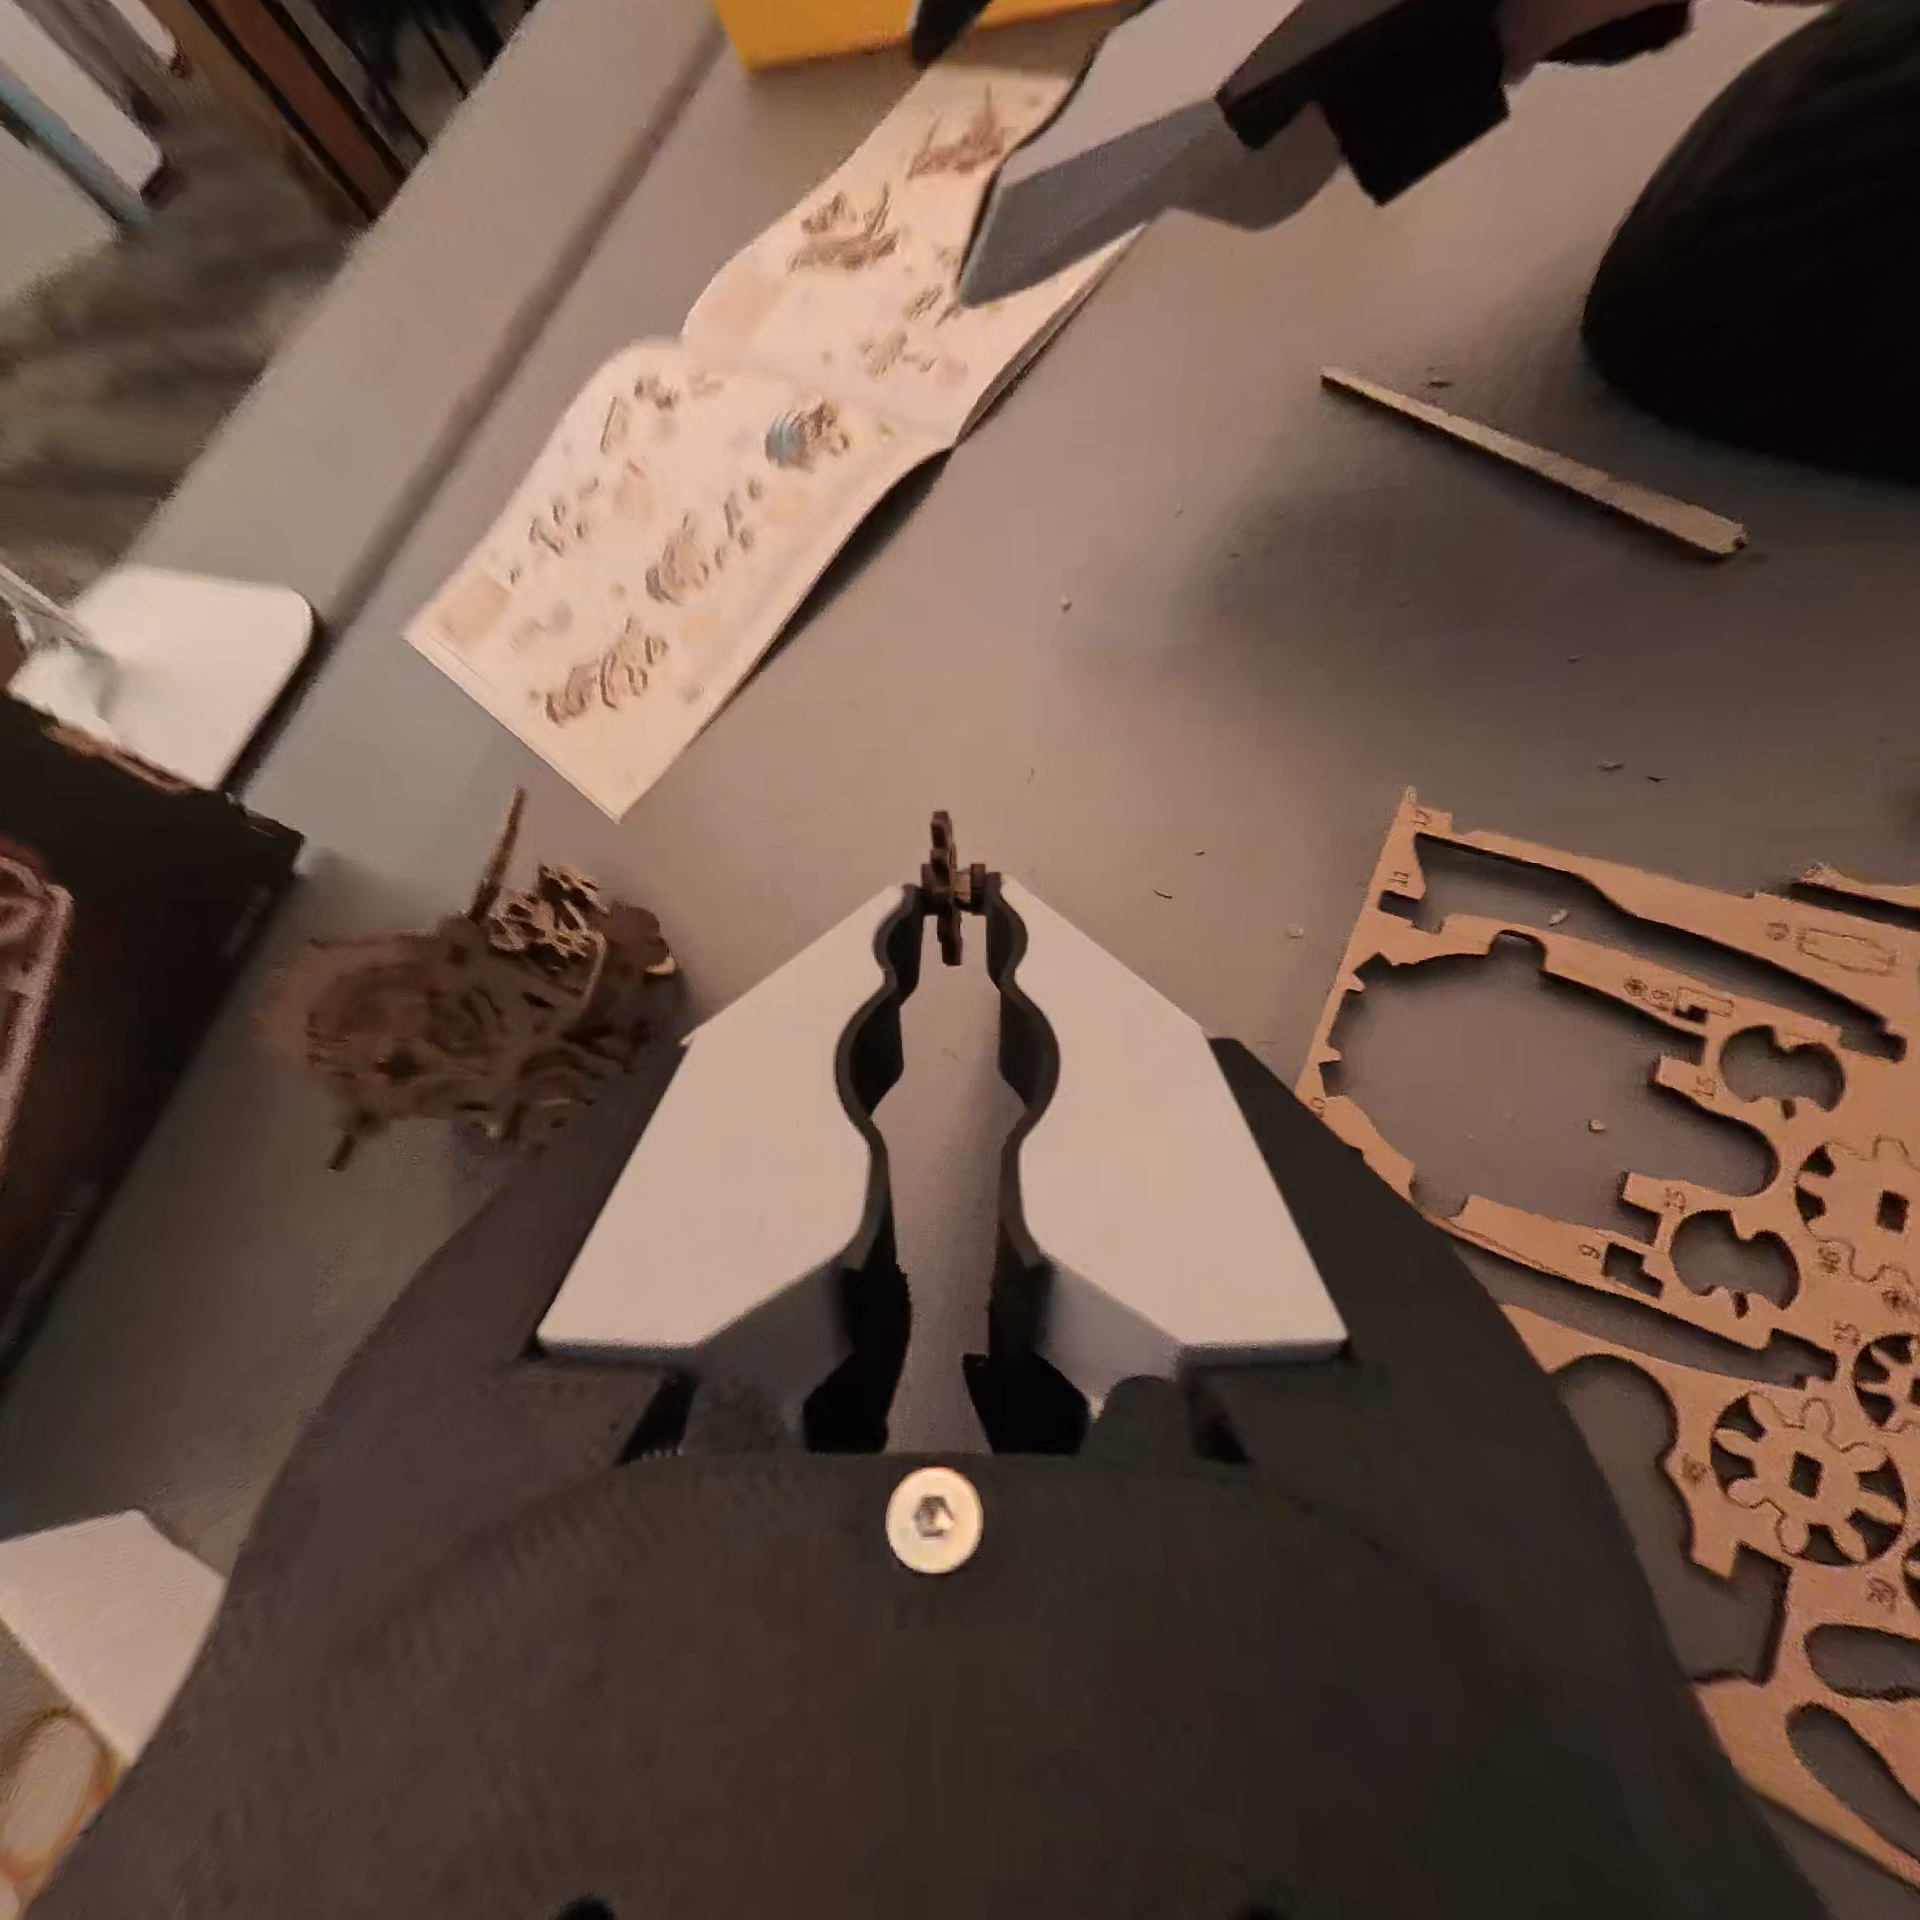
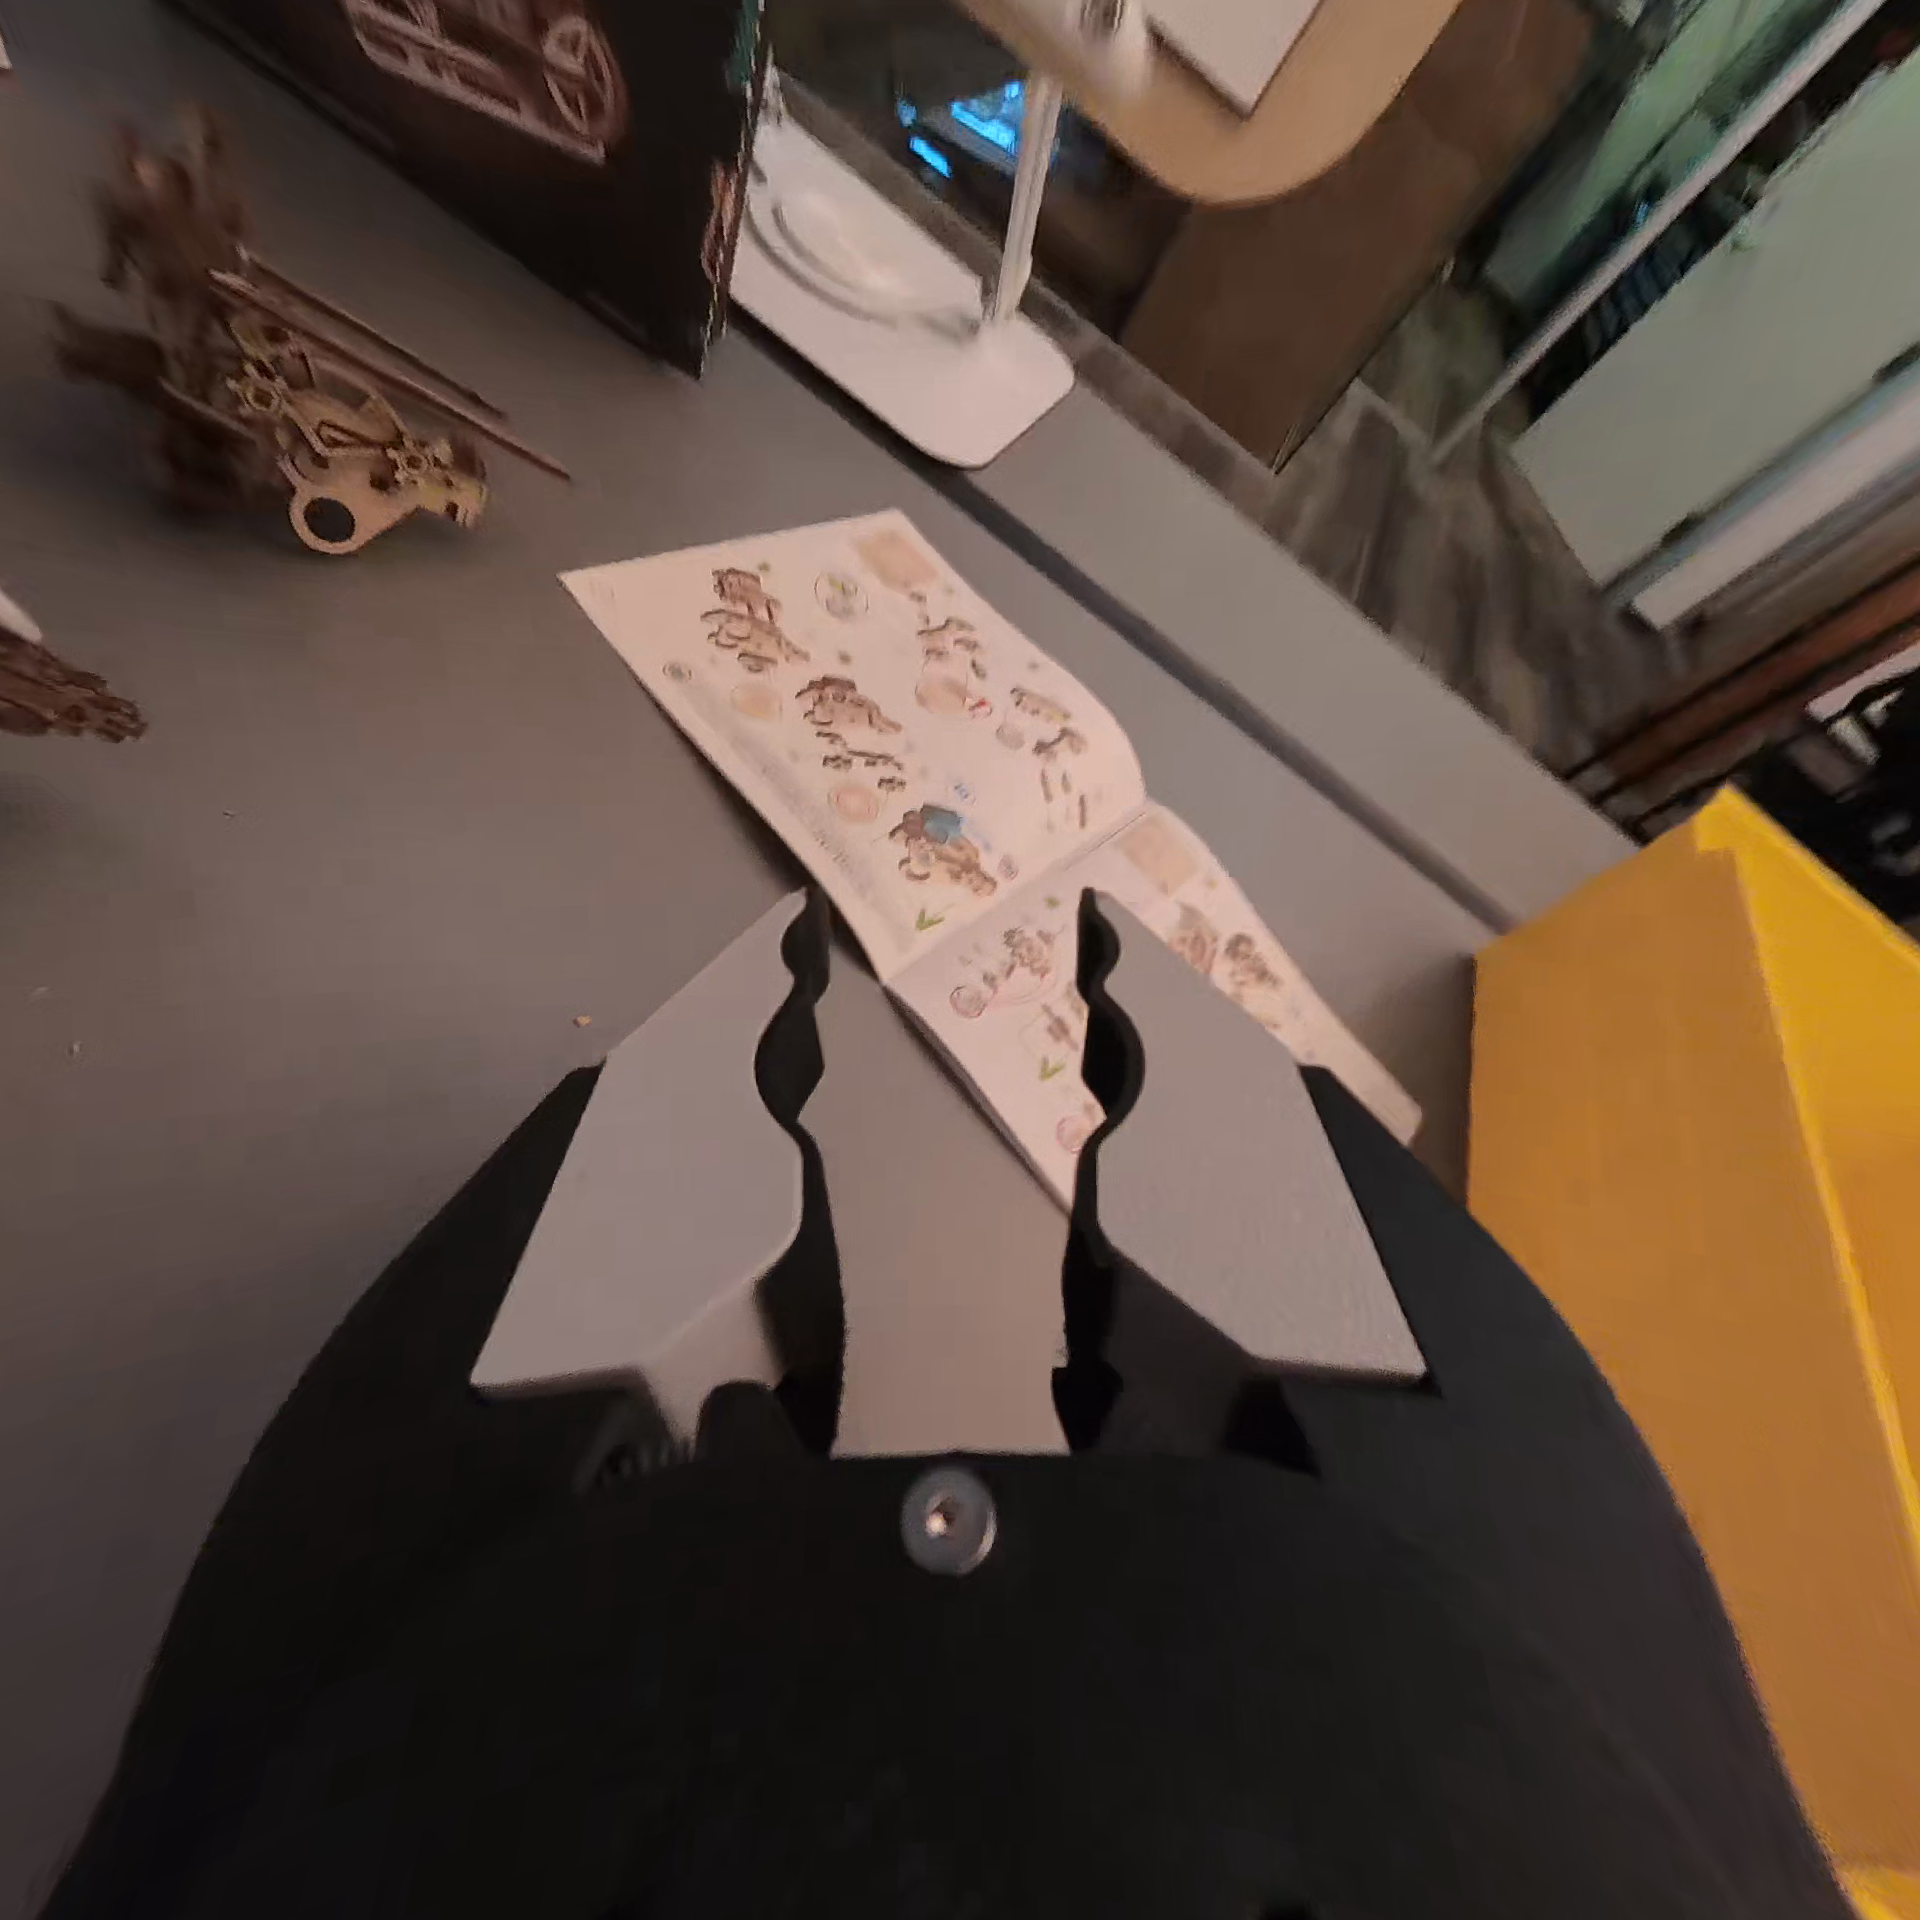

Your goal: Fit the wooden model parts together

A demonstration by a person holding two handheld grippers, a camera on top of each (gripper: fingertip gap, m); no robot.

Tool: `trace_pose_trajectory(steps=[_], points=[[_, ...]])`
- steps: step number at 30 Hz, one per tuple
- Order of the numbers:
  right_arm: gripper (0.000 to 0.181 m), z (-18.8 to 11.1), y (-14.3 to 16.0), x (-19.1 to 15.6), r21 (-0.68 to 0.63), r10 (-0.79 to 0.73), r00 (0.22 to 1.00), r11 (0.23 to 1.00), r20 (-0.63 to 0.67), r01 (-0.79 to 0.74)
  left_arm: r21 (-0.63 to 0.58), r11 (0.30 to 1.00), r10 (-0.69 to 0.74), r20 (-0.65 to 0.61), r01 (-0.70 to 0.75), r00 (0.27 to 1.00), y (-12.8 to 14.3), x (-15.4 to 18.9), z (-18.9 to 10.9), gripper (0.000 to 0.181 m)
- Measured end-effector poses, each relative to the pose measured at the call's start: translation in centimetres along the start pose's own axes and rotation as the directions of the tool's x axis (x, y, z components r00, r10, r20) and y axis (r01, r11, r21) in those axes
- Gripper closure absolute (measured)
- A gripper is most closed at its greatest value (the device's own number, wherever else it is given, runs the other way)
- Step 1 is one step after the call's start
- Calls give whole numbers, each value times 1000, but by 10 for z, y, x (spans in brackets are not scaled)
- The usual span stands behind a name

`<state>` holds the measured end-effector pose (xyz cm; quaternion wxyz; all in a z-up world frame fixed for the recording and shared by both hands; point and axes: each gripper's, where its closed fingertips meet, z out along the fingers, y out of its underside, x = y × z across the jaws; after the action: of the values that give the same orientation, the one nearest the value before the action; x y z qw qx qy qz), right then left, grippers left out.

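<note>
My left gripper (image 1: pixel 948 896) is shut on a small dark wooden part (image 1: pixel 945 873) that sticks out past its fingertips, held above the grey table (image 1: pixel 1143 675). The half-built wooden model (image 1: pixel 478 997) stands to its left and also shows in the right wrist view (image 2: pixel 301 426). A laser-cut wooden sheet (image 1: pixel 1621 1226) with punched-out shapes and gears lies to the right. My right gripper (image 2: pixel 951 914) is open and empty above the open instruction booklet (image 2: pixel 883 748). It shows in the left wrist view (image 1: pixel 1049 218) over the booklet (image 1: pixel 748 499).
A thin wooden stick (image 1: pixel 1527 468) lies at the right. A dark product box (image 2: pixel 499 135) and a white lamp base (image 2: pixel 904 301) stand at the table's far edge. A yellow box (image 2: pixel 1704 1195) is at the right. A dark rounded object (image 1: pixel 1787 270) sits far right. The dark rounded object (image 1: pixel 1787 270) is about 15 cm from my right fingertips.
</note>
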<state>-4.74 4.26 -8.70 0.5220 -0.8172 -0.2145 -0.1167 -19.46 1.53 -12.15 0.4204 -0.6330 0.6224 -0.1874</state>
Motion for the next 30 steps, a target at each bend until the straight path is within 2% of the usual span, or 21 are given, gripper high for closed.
trace_pose_trajectory(steps=[2, 8, 18, 24, 27, 30], points=[[132, 5, 5, -2, -27, 23, 1000, 999, 1, -23, -33, 999, -39, 2, 39, 999, 6, 1, 4, 171], [122, 5, 4, 8, -21, 34, 997, 999, -72, -35, -137, 990, -23, 130, 41, 991, 20, -10, 10, 171], [117, 7, 7, -1, -47, -23, 999, 999, -46, 21, -161, 985, -34, 137, 56, 990, 4, 9, 32, 170], [117, 10, 9, -12, -42, 34, 998, 999, 45, -33, -81, 965, -250, -4, 249, 968, -14, 19, 25, 166], [117, 11, 9, -20, -36, 53, 994, 998, 99, -50, -120, 945, -319, -143, 303, 937, -10, 32, 16, 161], [117, 10, 6, -27, -13, 29, 990, 1000, 136, -27, -121, 938, -344, -181, 326, 921, -3, 26, 5, 158]])
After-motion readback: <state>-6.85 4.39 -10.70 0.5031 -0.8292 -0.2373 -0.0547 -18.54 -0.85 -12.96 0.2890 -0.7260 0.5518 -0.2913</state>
